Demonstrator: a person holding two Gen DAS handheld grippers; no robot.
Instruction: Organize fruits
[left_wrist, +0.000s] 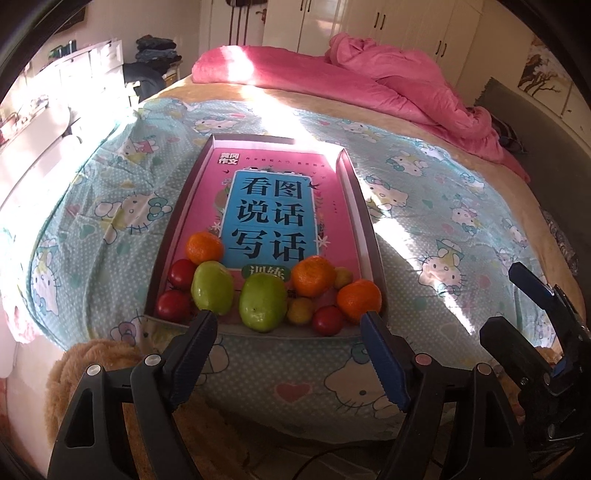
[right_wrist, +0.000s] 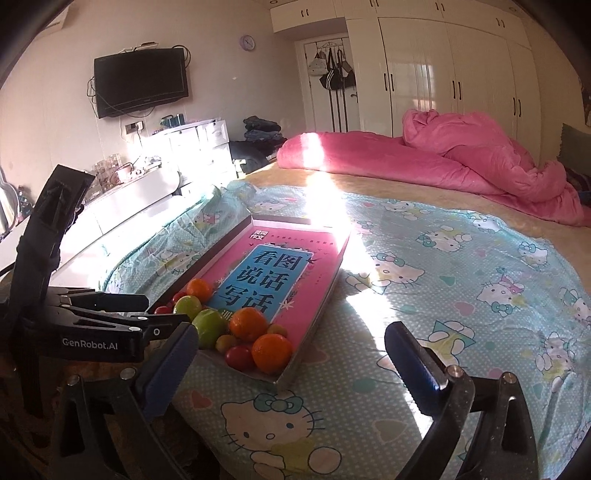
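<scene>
Fruits sit bunched at the near end of a shallow rectangular tray (left_wrist: 364, 218), which rests on a cartoon-cat bedsheet (left_wrist: 443, 206) spread over a bed. Tray floor is covered by a pink book (left_wrist: 269, 206) with a blue title panel; the far part of the tray holds nothing but that book cover. Count in the left wrist view: 3 oranges, 2 green fruits, 3 red tomatoes and 2 small yellowish fruits. Orange 1 (left_wrist: 204, 246) lies at the left, farthest back, touching a green fruit (left_wrist: 212, 287) just in front of it. 2 tomatoes (left_wrist: 182, 273) (left_wrist: 172, 305) occupy the near-left corner, against the tray wall. A second green fruit (left_wrist: 262, 302) stands at the middle of the near edge. Orange 2 (left_wrist: 313, 276) lies right of it, and orange 3 (left_wrist: 359, 298) sits in the near-right corner. The third tomato (left_wrist: 327, 320) rests at the near rim between the second green fruit and orange 3. One yellowish fruit (left_wrist: 300, 310) is wedged among these; the other (left_wrist: 343, 277) lies behind orange 3. Left gripper (left_wrist: 288, 325) hovers at the tray's near edge, jaws apart, nothing between them. Right gripper (right_wrist: 291, 343) is released likewise, jaws spread wide, empty, its left finger in front of the tray's near-left corner in the right wrist view. A pink quilt (right_wrist: 461, 162) lies heaped at the far end of the bed.
</scene>
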